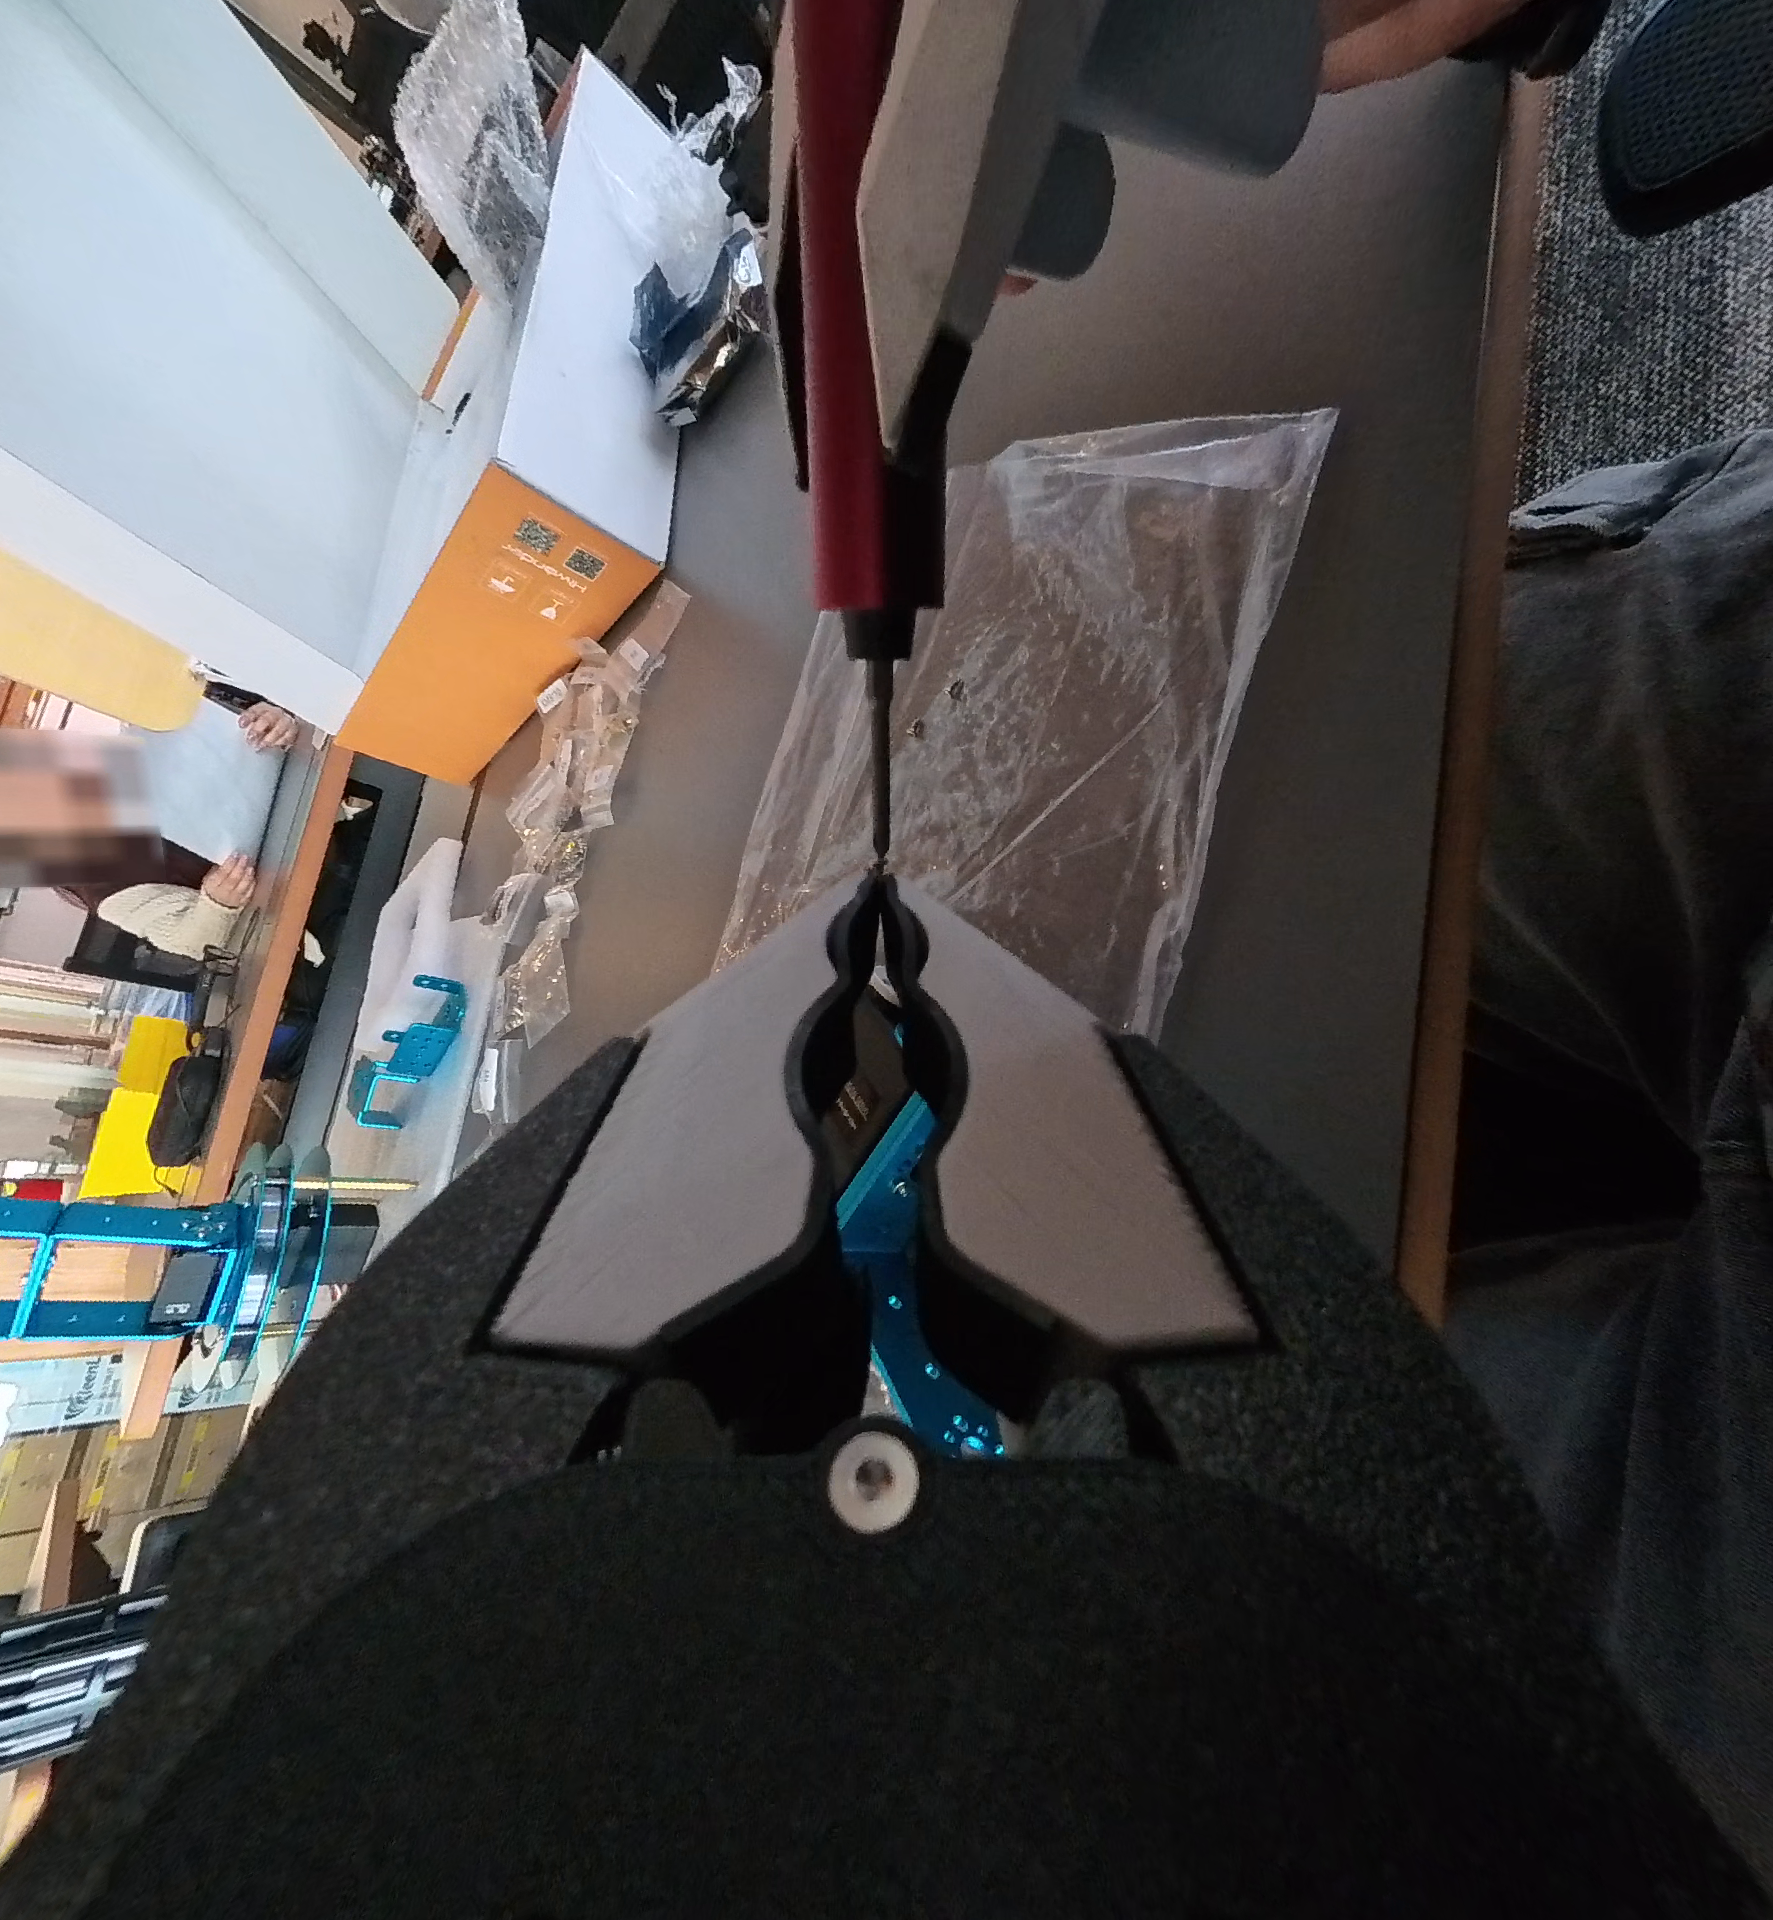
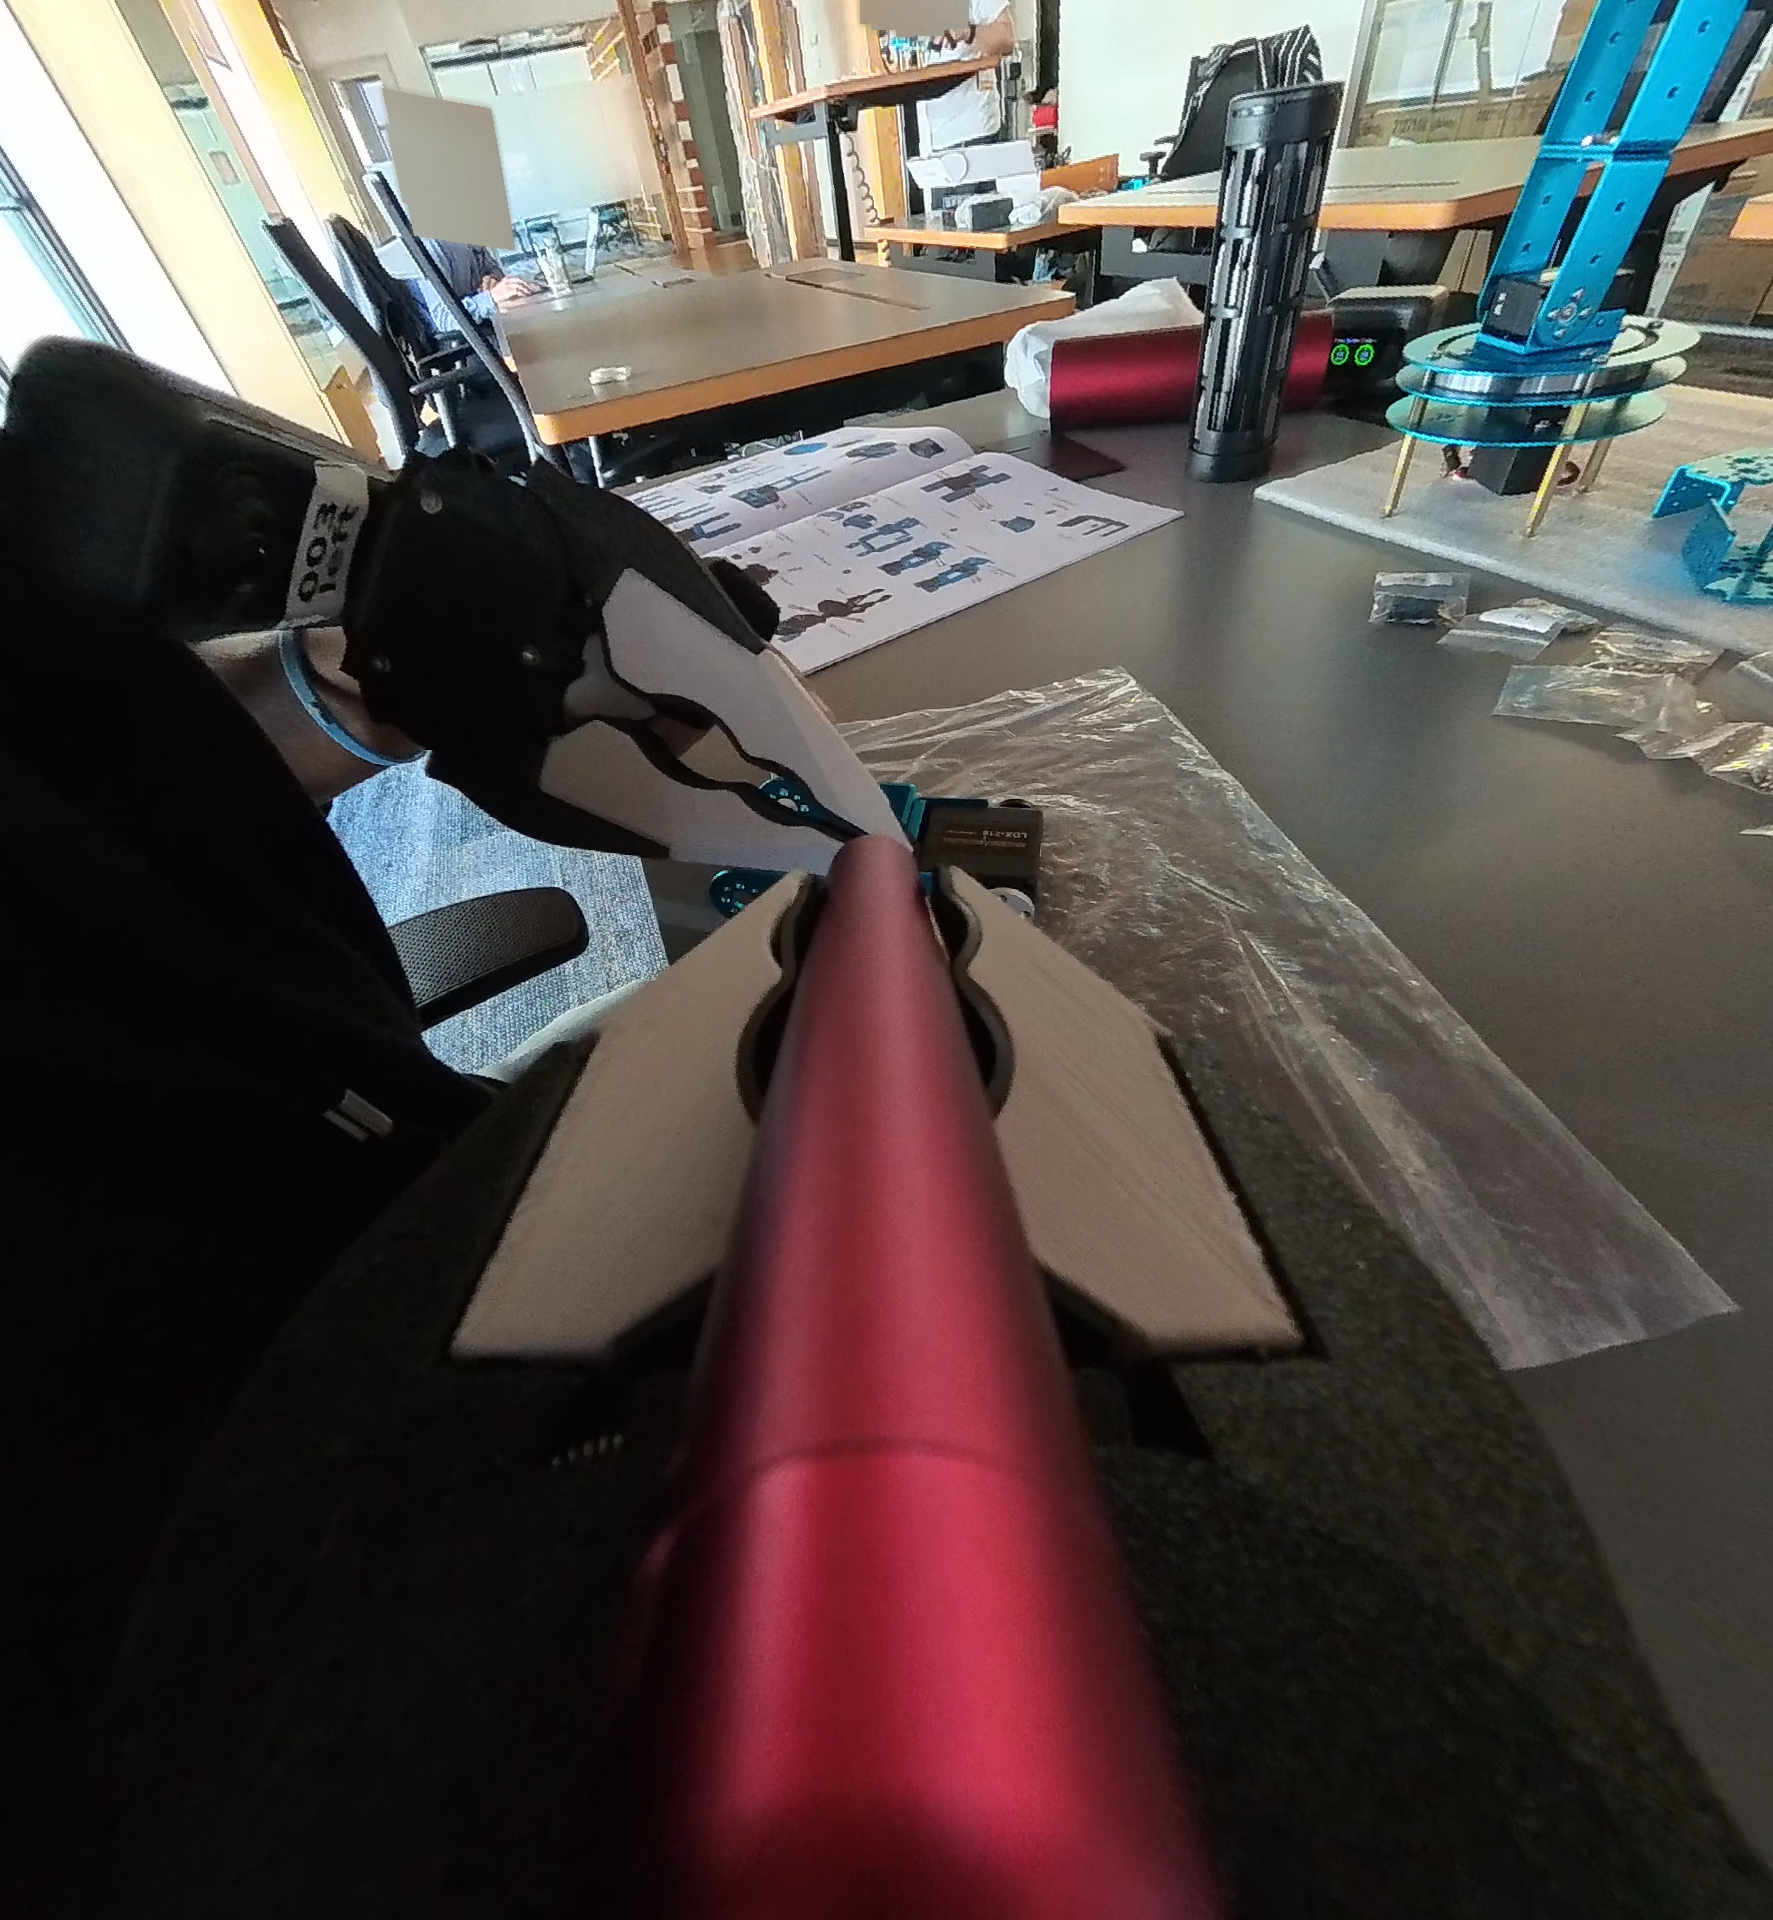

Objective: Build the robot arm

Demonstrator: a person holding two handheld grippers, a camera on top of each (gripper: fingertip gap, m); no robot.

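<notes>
1. Gripping a red screwdriver (image 2: 866, 1195), the right gripper (image 2: 877, 883) is keeping its two pale fingers (image 2: 674, 1132) closed against the handle, which is running forward between them and past the tips.
2. Pointing out from that handle, the thin dark bit (image 1: 883, 769) is meeting the very tips of the left gripper (image 1: 880, 896); whether it is seated in a screw head cannot be told.
3. Closing down to almost no gap at the tips, the left gripper is pinching a blue metal bracket (image 1: 887, 1184) with a black servo block (image 2: 986, 840) attached; the exact contact point is hidden behind the pads.
4. Lying under both grippers, a clear plastic bag (image 2: 1277, 987) is covering the dark table (image 2: 1484, 727), with two tiny dark fasteners (image 1: 939, 709) sitting on it.
5. Resting farther off: an open instruction booklet (image 2: 892, 520), small bags of hardware (image 2: 1609, 665) to the right, a loose blue bracket (image 2: 1755, 530), and a blue arm on a round tiered base (image 2: 1547, 364) at far right.
6. Judging the handling: keeping the bit in line with the fastener axis, bracing the bracket squarely, and pressing lightly seems wise, since a tilted bit is likely to slip.
</notes>
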